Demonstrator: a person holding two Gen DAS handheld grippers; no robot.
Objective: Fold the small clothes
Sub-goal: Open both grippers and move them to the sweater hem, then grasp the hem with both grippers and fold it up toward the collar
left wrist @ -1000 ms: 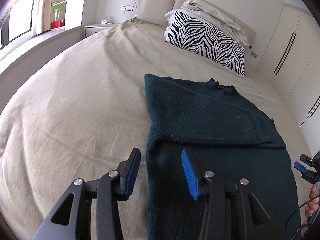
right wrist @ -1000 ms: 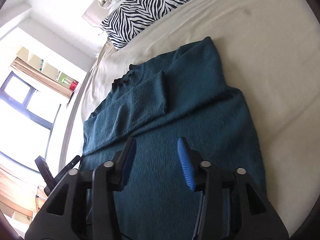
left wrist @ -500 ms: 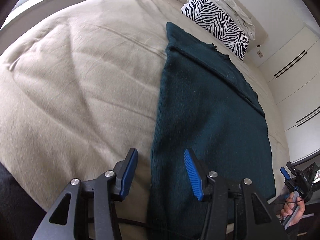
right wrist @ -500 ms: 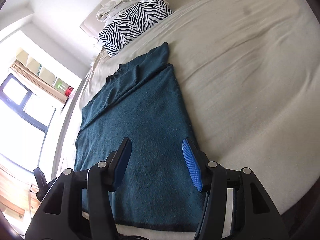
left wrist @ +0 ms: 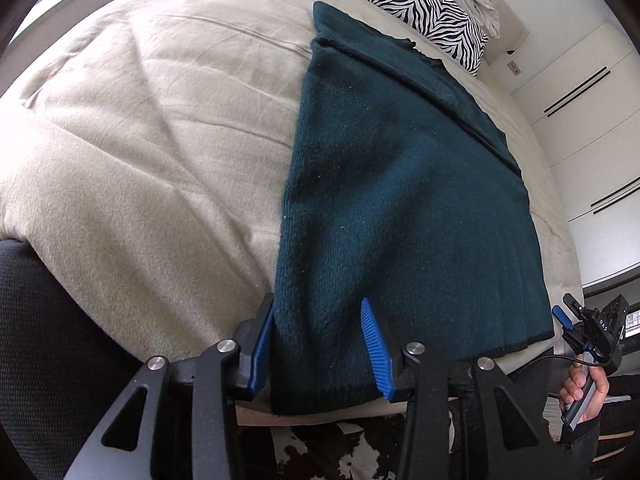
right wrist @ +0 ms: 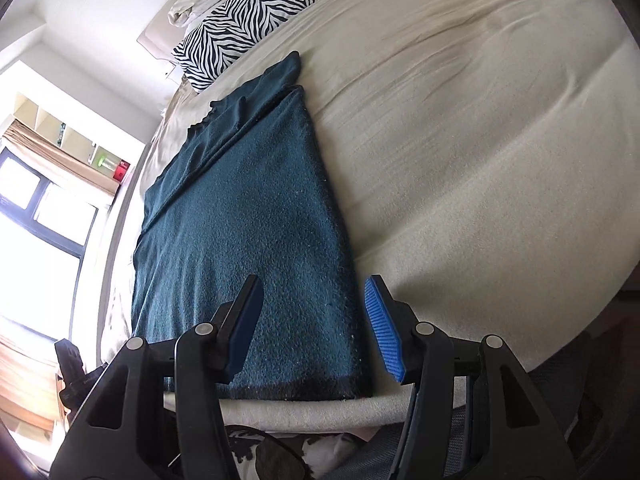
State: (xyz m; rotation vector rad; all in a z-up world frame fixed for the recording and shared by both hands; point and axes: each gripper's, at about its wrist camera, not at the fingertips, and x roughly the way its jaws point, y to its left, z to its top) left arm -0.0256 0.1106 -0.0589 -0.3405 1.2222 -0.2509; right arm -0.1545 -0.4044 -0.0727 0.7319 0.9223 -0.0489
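My left gripper [left wrist: 318, 344] sits over the near left corner of the teal sweater [left wrist: 400, 200]. Its jaws have just been closing and now stand at a middling gap, with the hem corner between the blue pads; I cannot tell whether the pads press on the knit. My right gripper [right wrist: 312, 324] is parted about as wide, straddling the sweater's near right edge, one finger over the knit, the other over the beige bedcover [right wrist: 480, 160]; nothing is pinched.

The sweater lies flat along the bed, hem at the near mattress edge, sleeves folded across its chest, neck toward the zebra pillow [left wrist: 424, 8]. Bare cover spreads wide on both sides of it.

In the left view the right gripper's body bears small white letters, too small to be sure of. Below the bed edge, a black-and-white patterned surface [left wrist: 340, 452] is cut off by the gripper arms.
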